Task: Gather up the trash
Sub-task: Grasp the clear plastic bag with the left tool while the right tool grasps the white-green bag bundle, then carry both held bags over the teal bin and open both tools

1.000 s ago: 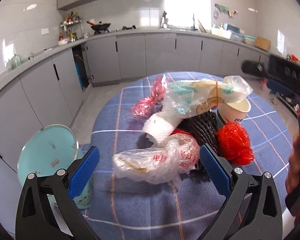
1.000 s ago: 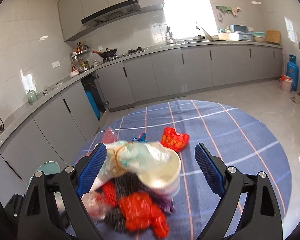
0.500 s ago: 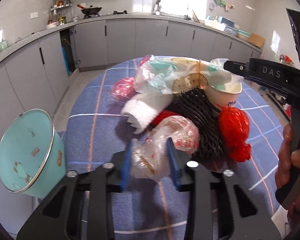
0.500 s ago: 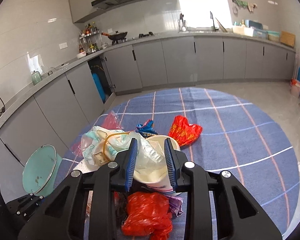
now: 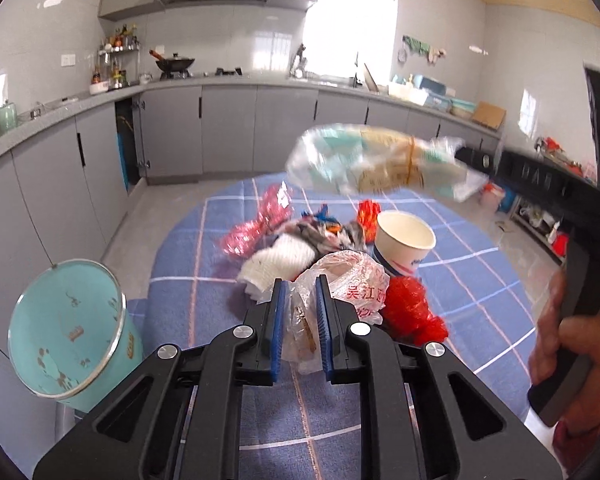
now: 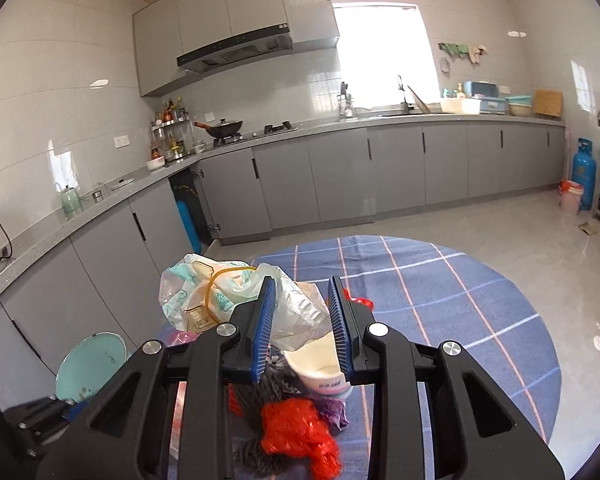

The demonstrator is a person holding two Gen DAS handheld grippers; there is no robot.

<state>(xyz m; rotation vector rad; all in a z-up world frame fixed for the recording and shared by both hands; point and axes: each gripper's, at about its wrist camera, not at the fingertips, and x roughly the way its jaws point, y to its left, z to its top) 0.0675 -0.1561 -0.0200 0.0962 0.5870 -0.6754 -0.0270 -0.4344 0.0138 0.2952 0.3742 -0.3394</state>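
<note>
Since a second ago both grippers have gone from wide open to clamped on trash, and each has lifted its catch off the pile. Now the left gripper (image 5: 300, 312) is clenched on a crumpled clear plastic bag with red print (image 5: 346, 280), its blue pads (image 5: 278, 326) pressing the bag's near end while the rest bulges out in front over the heap. The right gripper (image 6: 302, 322) is grasping a clear bag printed in teal and tied with a rubber band (image 6: 208, 294); in the left wrist view this same bag (image 5: 380, 166) hangs in the air above the desk, blurred, at the tip of the right gripper's black body, whose handle a hand (image 5: 568, 340) grips at the right edge. Below, on the round desk with its blue checked cloth (image 5: 452, 296), lie the remaining pieces: a white paper cup (image 5: 404, 240) standing upright, a red mesh wad (image 5: 410, 308) just beside it, a white foam sleeve (image 5: 280, 260), a pink foil wrapper (image 5: 260, 220) and some mixed scraps behind them. A teal bin (image 5: 68, 332) stands open beside the desk's left edge, tilted in the fisheye, well apart from both held bags. Grey kitchen cabinets (image 6: 340, 176) run along the far wall.
</note>
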